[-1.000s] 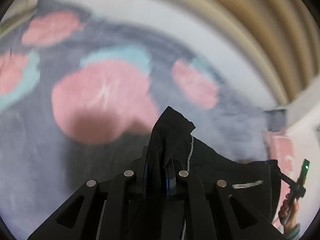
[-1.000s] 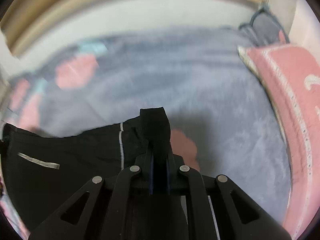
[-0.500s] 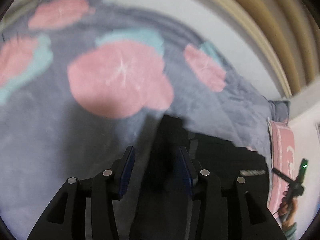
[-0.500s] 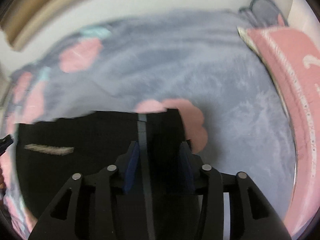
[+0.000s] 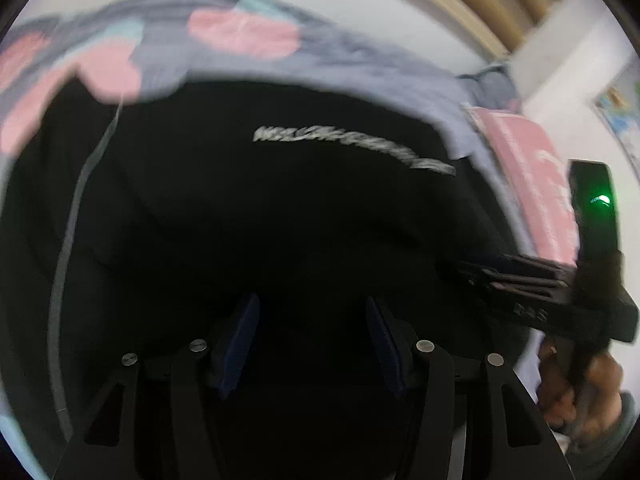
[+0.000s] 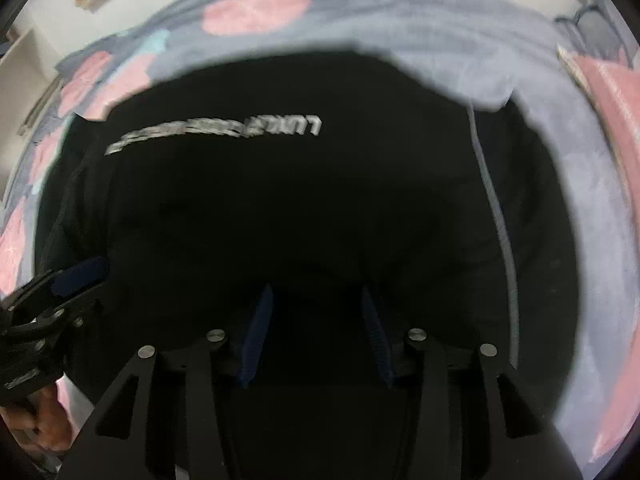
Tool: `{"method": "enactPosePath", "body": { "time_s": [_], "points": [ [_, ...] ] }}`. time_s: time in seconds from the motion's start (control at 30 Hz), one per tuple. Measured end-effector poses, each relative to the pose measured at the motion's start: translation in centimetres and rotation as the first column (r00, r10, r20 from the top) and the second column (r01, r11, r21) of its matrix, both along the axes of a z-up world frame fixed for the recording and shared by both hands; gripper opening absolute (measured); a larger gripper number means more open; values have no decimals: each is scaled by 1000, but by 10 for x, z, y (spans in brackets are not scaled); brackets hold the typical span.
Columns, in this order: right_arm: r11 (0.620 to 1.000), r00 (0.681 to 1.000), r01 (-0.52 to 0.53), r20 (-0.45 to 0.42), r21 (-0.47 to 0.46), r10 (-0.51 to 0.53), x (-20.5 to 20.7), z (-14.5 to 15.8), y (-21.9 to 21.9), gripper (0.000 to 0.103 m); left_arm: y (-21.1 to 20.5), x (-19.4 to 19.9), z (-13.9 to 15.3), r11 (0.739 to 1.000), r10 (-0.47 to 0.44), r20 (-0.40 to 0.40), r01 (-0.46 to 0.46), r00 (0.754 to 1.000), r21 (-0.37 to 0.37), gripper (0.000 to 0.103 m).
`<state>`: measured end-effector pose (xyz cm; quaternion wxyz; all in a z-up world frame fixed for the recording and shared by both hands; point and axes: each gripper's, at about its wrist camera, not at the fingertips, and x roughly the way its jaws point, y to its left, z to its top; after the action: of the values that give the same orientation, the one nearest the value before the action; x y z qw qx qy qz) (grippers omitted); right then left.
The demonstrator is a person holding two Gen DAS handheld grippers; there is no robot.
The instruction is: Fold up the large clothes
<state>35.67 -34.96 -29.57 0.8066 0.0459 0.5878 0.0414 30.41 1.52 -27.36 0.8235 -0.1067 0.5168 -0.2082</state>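
Black garment (image 5: 304, 208) lies spread flat on grey-pink blanket (image 5: 360, 64), white lettering and pale seam line visible. Left gripper (image 5: 312, 344) and right gripper (image 6: 316, 340) both gape wide, gripping nothing.

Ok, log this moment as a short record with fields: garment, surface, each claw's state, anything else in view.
garment: black garment lying spread out, pale blurred lettering across it, thin light stripe down one side
surface: grey blanket with pink and teal blotches
left claw: open, fingers apart over the black cloth, holding nothing
right claw: open, fingers apart over the black cloth, holding nothing
other: pink pillow at the blanket's edge
image quality: motion blur; lettering unreadable
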Motion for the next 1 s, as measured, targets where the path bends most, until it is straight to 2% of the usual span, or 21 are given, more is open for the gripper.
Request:
{"method": "enactPosePath", "body": {
  "time_s": [0.07, 0.13, 0.23, 0.3, 0.33, 0.37, 0.4, 0.47, 0.53, 0.57, 0.63, 0.8, 0.9, 0.97, 1.0],
  "points": [
    [1000, 1000, -13, 20, -23, 14, 2, -11, 3, 48, 3, 11, -9, 1000, 29, -8, -29, 1000, -10, 56],
    [998, 999, -25, 24, -50, 27, 2, -11, 6, 48, -1, 17, -9, 1000, 23, -9, -23, 1000, 17, 57],
    [1000, 1000, -12, 20, -6, 12, -6, 7, 1, 48, -7, 15, 5, 999, 2, -8, -2, 1000, 44, 57],
    [999, 998, -32, 57, 32, 30, -20, 28, 1, 48, -4, 0, 28, 1000, -27, 11, 27, 1000, 13, 57],
    [997, 993, -65, 105, 37, 61, -37, 46, 4, 48, -1, -9, 37, 999, -38, 22, 38, 999, -16, 57],
    [996, 988, -89, 130, 19, 86, -48, 55, 7, 48, 5, -20, 49, 997, -53, 40, 56, 998, -60, 57],
    [995, 986, -99, 132, 5, 98, -55, 58, 10, 48, 8, -27, 54, 995, -63, 47, 66, 997, -71, 57],
    [994, 990, -109, 90, -23, 110, -67, 48, 17, 48, 10, -38, 49, 997, -68, 12, 68, 998, -21, 57],
    [994, 994, -105, 20, -39, 106, -64, 23, 20, 48, 9, -40, 26, 999, -47, -46, 47, 998, 14, 57],
    [996, 996, -82, -33, -41, 81, -62, 1, 20, 48, 7, -39, 18, 999, -39, -66, 40, 997, 20, 57],
    [998, 997, -54, -58, -12, 53, -58, -17, 18, 48, 10, -38, 1, 1000, -11, -109, 13, 994, 12, 57],
    [999, 995, -25, -93, 31, 28, -54, -8, 7, 48, 23, -42, 22, 999, -17, -126, 13, 992, -32, 57],
    [996, 997, -7, -80, 84, 14, -65, 6, -8, 49, 49, -53, 40, 998, 12, -88, -17, 996, -54, 57],
    [995, 998, 23, -60, 101, -17, -73, 18, -26, 53, 75, -60, 53, 997, 47, -63, -50, 997, -56, 57],
    [994, 998, 45, -49, 98, -40, -77, 24, -38, 59, 87, -64, 58, 996, 62, -56, -65, 997, -57, 57]
  ]
}}
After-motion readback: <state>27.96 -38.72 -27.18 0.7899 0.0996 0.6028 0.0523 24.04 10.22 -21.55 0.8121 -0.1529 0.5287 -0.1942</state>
